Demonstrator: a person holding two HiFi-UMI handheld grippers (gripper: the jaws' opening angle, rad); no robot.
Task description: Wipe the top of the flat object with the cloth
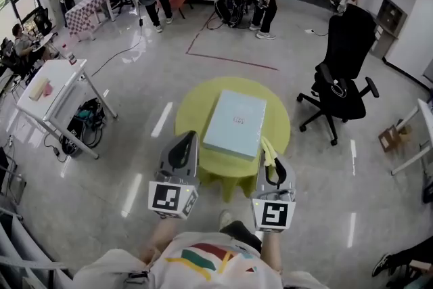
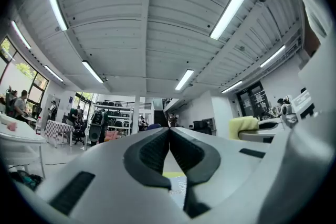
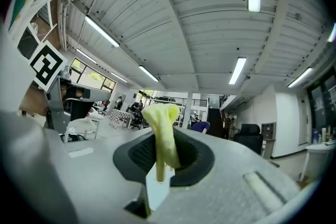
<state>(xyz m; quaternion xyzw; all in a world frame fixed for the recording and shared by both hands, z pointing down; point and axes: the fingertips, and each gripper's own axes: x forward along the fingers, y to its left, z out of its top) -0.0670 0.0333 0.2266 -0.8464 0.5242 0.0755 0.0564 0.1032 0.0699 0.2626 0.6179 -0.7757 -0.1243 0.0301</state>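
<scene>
Two grippers are hovering low in the head view, both at the near side of a round yellow-green table (image 1: 193, 115). The left gripper (image 1: 184, 140) is keeping its jaws pressed together tip to tip, with nothing between the dark pads. The right gripper (image 1: 270, 147) is clamping a pale yellow cloth (image 1: 268, 153), and in the right gripper view the cloth's folded end is sticking up past the pads. A flat light-blue box (image 1: 235, 124) is lying closed on the table, slightly skewed, so its contents are not showing. The cloth is sitting just beside the box's near right corner; whether it is touching the box cannot be told. A black office chair (image 1: 346, 57) is standing apart, to the table's right.
</scene>
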